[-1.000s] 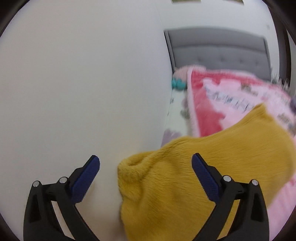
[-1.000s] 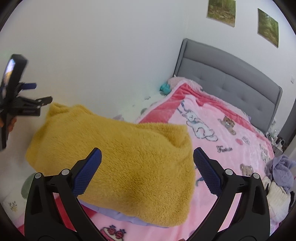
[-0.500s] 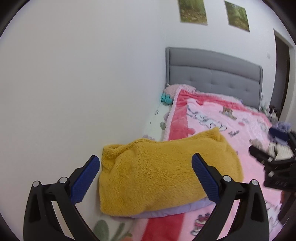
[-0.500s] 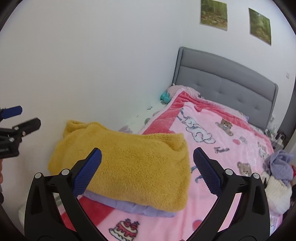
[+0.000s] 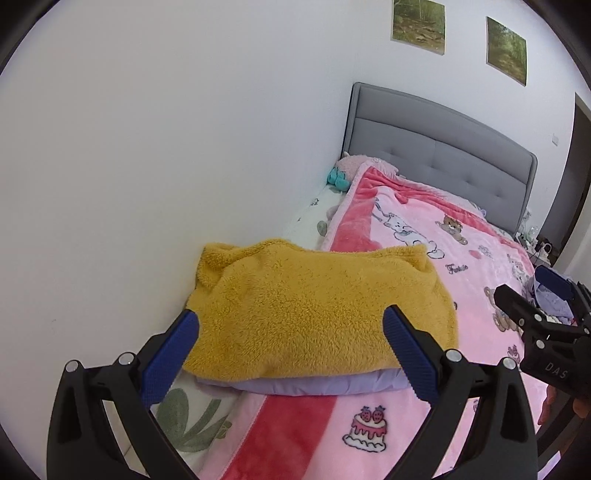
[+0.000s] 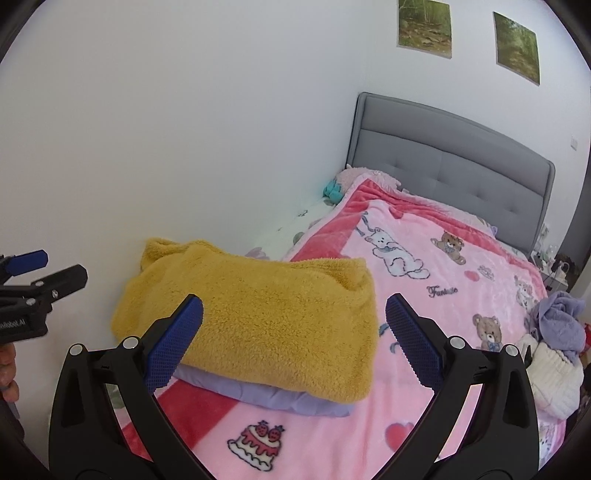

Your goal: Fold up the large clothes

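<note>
Left wrist cam: left gripper (image 5: 290,334) has its blue pads spread wide, nothing between them, held above the near edge of the yellow fleece (image 5: 317,314). Fleece is folded into a rough rectangle and sits on top of a folded lilac garment (image 5: 306,386); only a thin strip of the lilac shows under the front edge, rest hidden. Both lie on the pink blanket (image 5: 436,266) at the near left corner of the bed, close to the wall (image 5: 166,147). Can't tell if the fleece's far left corner touches the wall. Lower left, a bit of leaf-print sheet (image 5: 188,421) shows, partly blocked by the gripper frame.

Right wrist cam: right gripper (image 6: 293,334) also wide apart, empty, above the same stack. Fleece (image 6: 258,321) covers most of the lilac layer (image 6: 280,398), which pokes out at the front right. Left gripper (image 6: 48,273) enters at the left edge, cut off by the frame; part of a hand (image 6: 7,369) below it, mostly out of view. At the right edge, a pile of clothes (image 6: 557,343), purple and cream, cropped and distorted by the lens, so pieces can't be told apart.

Grey headboard (image 6: 450,162) at the far end; two pictures (image 6: 424,27) on the wall above. Small teal thing (image 6: 332,190) by the pillow area, too small to ID.
</note>
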Demonstrator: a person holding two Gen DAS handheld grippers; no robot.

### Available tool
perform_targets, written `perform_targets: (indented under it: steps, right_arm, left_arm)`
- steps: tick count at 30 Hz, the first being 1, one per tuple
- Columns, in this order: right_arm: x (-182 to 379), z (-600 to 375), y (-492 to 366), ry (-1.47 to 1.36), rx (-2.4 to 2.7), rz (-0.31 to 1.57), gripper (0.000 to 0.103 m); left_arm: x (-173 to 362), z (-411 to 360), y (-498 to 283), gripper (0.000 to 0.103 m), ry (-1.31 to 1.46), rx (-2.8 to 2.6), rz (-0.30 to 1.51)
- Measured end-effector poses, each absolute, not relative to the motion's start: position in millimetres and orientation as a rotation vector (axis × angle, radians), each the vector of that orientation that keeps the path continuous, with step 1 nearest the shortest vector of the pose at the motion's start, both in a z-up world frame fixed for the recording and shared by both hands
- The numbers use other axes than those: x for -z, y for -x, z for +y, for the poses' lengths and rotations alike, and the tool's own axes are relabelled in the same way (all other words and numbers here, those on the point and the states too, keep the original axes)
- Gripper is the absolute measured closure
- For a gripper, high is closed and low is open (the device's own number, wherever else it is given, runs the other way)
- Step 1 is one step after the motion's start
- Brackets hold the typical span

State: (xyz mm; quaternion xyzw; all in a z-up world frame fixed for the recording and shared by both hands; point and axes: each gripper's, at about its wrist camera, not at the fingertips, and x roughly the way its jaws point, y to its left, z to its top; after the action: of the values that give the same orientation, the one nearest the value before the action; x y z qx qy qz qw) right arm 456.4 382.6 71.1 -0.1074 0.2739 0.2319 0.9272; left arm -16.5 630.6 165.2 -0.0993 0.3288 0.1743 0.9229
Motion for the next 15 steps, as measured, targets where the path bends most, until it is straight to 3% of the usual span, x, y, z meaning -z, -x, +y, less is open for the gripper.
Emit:
perform_targets:
  steps: [15]
  right_arm:
    - [-74, 379, -463, 0.183, -0.463, 0.574, 0.008]
  left_arm:
    - [-169, 637, 3, 0.005, 0.266, -0.331, 0.682]
